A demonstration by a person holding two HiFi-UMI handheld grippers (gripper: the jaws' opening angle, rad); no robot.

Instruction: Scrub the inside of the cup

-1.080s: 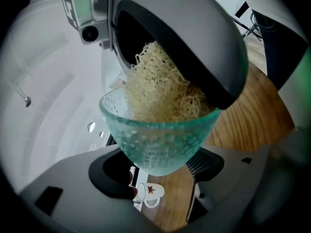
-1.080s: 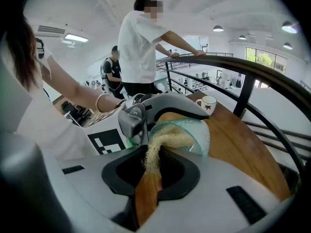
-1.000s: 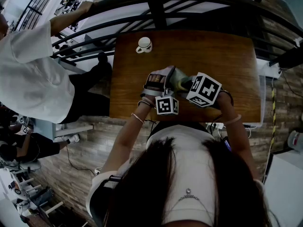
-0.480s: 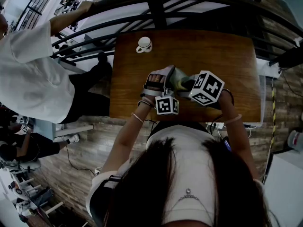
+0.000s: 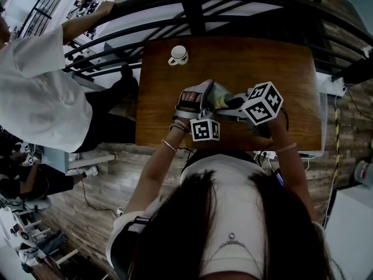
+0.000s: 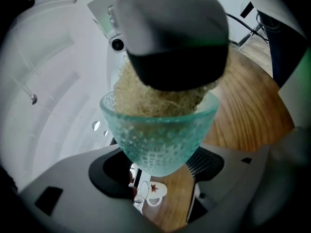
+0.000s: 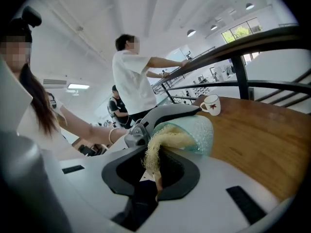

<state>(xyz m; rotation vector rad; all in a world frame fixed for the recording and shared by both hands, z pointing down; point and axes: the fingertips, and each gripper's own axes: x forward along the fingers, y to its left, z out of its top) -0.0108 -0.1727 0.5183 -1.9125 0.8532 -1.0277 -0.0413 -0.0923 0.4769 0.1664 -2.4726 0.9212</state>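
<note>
Left gripper (image 6: 160, 168) fingers clamped on glass cup (image 6: 159, 130); right gripper (image 7: 152, 174) fingers nearly closed, pinching loofah scrubber (image 7: 164, 141) stuffed into cup.

Your cup (image 6: 160, 135) is pebbled, translucent teal glass; the scrubber (image 6: 150, 98) in it is coarse, straw-like fibre; the counter (image 6: 248, 115) is smooth, grained wood.

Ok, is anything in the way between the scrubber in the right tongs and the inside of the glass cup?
Nothing visible is. The fibre scrubber held by the right tongs reaches into the open mouth of the glass cup, which the left tongs grip.
</note>
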